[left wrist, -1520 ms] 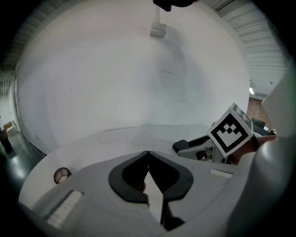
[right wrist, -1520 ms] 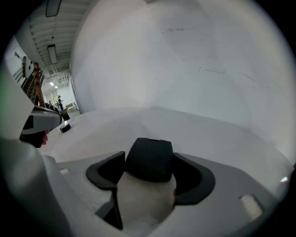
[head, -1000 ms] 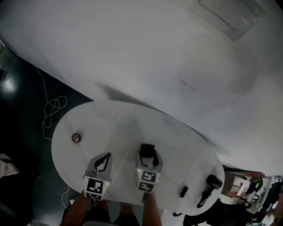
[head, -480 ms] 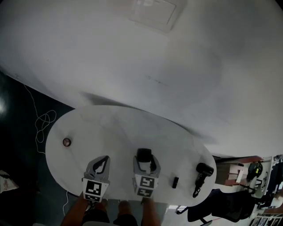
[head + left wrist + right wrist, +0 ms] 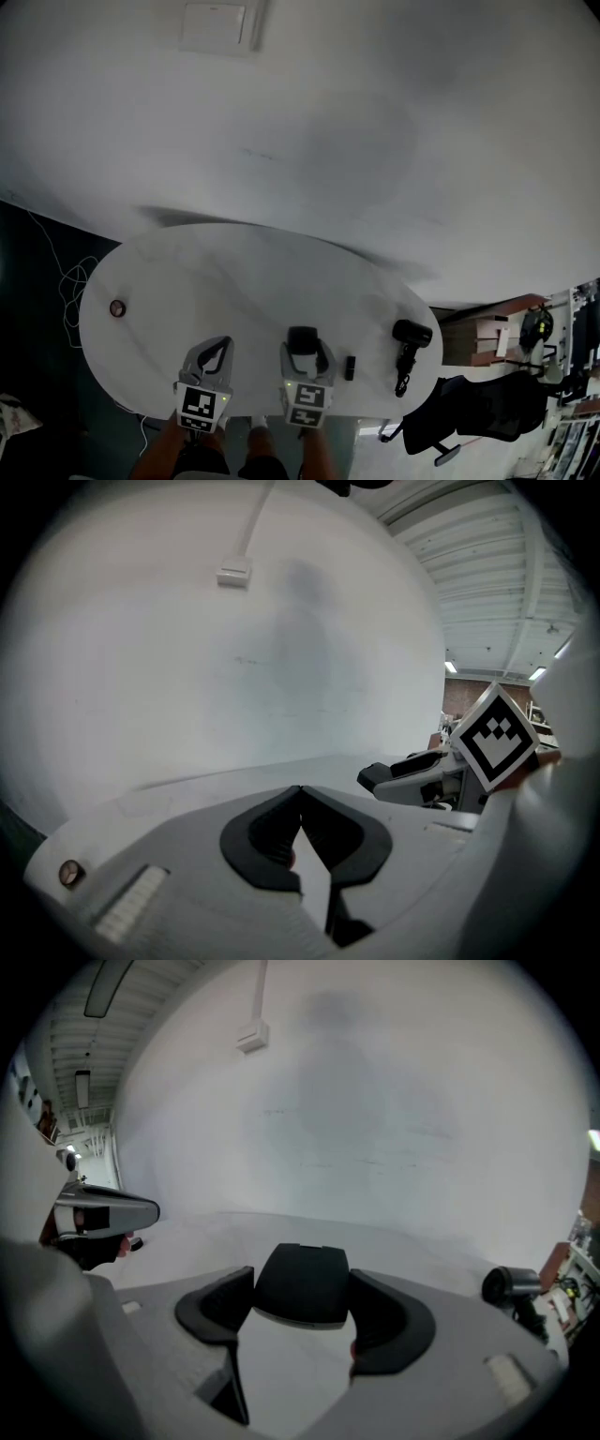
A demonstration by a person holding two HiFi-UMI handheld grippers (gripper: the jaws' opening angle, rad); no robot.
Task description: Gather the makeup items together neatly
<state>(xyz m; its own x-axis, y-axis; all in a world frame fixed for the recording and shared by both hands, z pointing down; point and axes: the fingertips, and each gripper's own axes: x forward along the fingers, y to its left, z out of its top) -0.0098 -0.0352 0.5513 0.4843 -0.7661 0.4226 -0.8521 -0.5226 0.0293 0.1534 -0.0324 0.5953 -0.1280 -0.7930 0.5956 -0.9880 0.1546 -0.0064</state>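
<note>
You are standing at an oval white counter [image 5: 234, 272] against a bare white wall [image 5: 375, 141] with dark floor [image 5: 28, 244] at its left. Your right tool [image 5: 303, 347] is clamping a black case [image 5: 302, 1297] above the near edge; your left tool [image 5: 217, 349] is resting pinched together, empty. A small round pot [image 5: 116, 307] is lying far left, well apart from a black stick [image 5: 350, 367] and a black dryer-shaped item [image 5: 406, 345] on the right.

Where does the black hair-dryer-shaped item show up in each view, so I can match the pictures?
Head view: the black dryer-shaped item lies near the right end of the white table.
Left gripper view: not visible there.
Right gripper view: at the far right edge, beyond the right tongs, which clamp a black case.
Shared landmark: the white wall box.
</note>
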